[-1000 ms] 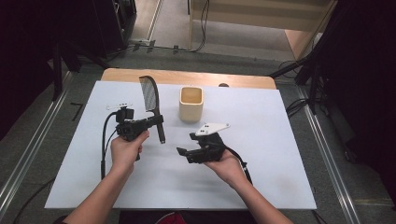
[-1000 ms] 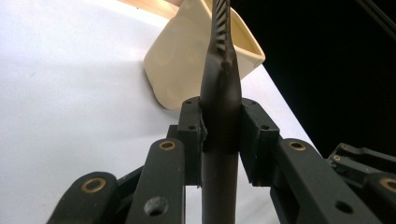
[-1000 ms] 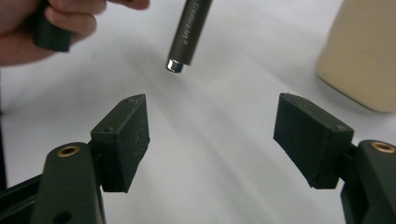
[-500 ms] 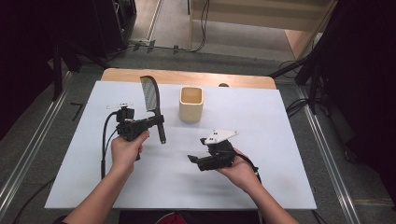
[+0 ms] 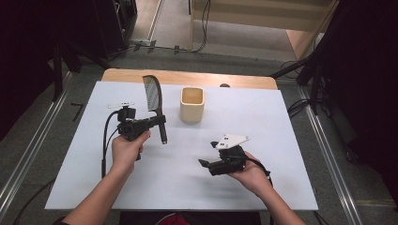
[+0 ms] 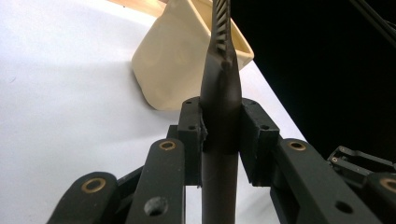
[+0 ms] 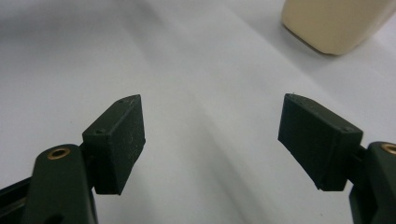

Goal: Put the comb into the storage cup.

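Your left gripper [image 5: 157, 123] is clenched on the handle of a black comb [image 5: 155, 105]. In the left gripper view its two pads [image 6: 190, 135] press on the handle from either side, and the comb [image 6: 221, 88] rises straight up between them, teeth at the top. From above, the comb stands over the white table [image 5: 281, 140], its toothed end pointing toward the far edge and its handle end hanging down toward you, past the jaws. Your left hand [image 5: 126, 150] holds the gripper body from below, with the cable looping off to the left.

A cream cup [image 5: 192, 104] stands upright on the table just to the right of the comb, apart from it, its mouth open to the camera. In the left gripper view the cup [image 6: 173, 60] sits behind the comb and to the left.

Your right gripper [image 5: 204, 164] is released. Its jaws stand wide, with bare table between them and nothing gripped; they have just been opening a little further. In the right gripper view one pad [image 7: 119, 140] sits low at the left, and the bottom corner of the cup [image 7: 334, 25] shows at the upper right, well ahead. Your right hand [image 5: 248, 171] holds that gripper near the table, nearer to you than the cup and well apart from the comb, its jaws pointing left.
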`<state>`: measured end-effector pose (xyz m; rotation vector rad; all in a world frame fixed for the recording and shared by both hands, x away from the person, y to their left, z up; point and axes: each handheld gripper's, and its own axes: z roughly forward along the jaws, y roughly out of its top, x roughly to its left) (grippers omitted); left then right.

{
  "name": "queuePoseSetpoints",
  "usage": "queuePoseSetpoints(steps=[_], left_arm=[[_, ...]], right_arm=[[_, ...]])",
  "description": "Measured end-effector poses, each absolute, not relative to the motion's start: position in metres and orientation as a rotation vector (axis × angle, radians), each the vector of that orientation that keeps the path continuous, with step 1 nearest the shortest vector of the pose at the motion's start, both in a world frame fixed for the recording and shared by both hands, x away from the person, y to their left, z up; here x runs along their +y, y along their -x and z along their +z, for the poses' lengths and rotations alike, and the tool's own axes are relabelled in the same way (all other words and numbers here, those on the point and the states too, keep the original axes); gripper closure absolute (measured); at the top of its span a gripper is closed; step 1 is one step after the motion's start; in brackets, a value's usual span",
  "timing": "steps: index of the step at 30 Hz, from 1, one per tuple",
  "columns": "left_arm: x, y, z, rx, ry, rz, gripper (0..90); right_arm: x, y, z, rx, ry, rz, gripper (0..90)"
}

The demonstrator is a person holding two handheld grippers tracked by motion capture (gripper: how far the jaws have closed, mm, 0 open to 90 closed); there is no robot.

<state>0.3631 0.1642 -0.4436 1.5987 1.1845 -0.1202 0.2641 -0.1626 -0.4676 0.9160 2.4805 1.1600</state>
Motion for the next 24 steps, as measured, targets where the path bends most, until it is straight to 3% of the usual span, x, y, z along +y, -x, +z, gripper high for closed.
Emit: queuePoseSetpoints(steps=[24], left_arm=[[0.152,-0.376,-0.427,1.093,-1.643,-0.101,73.8]], right_arm=[[-0.211,-0.244,-0.473,2.457,-0.953,1.118,20.7]])
